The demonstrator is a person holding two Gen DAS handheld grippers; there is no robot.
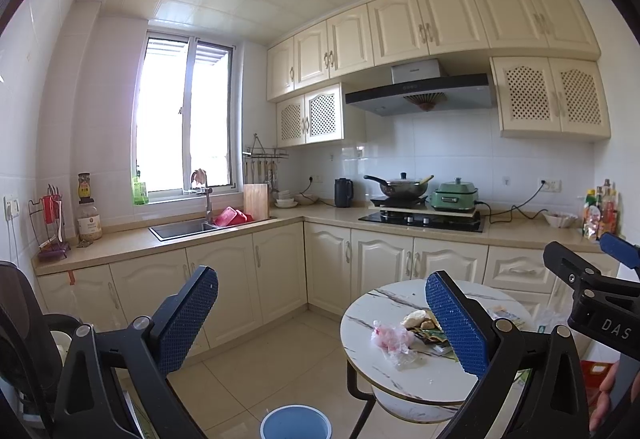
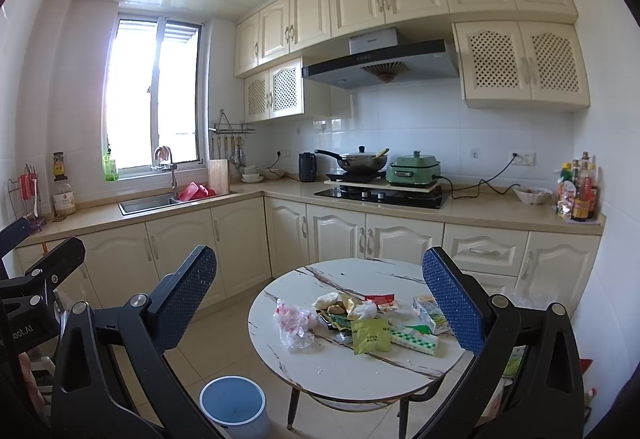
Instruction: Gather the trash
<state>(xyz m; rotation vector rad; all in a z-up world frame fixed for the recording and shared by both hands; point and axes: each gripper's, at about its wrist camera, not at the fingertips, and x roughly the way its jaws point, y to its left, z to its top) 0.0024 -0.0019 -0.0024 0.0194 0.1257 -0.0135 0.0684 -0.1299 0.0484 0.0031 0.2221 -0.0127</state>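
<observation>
Both of my grippers hang spread wide and empty: my right gripper [image 2: 320, 303] frames the trash heap between its blue pads, and my left gripper [image 1: 322, 323] is just as splayed, gripping nothing. Nearest to me, low at about six o'clock in the right wrist view, sits the blue bin [image 2: 233, 405] on the floor, just beside the round marble table [image 2: 304, 363] and below its left edge. On that tabletop, straight ahead at twelve o'clock from my right gripper, the trash lies in a loose band whose long axis runs left to right, nine to three o'clock: a crumpled pink-and-clear plastic bag [image 2: 294, 323] at the left end, a yellow-green sachet [image 2: 370, 336] closest to me in the middle, a green-and-white carton [image 2: 430, 313] toward three o'clock, partly hidden behind my right pad. From my left gripper the same table sits off toward two o'clock, so my right hand is, I judge, the nearer and better lined up for the first pick, while the bin lies closer to my left. The small wrappers piled behind the sachet overlap too much for me to tell apart. Farther off, the sink [image 2: 148, 204] and stove [image 2: 380, 195] line the counter.
</observation>
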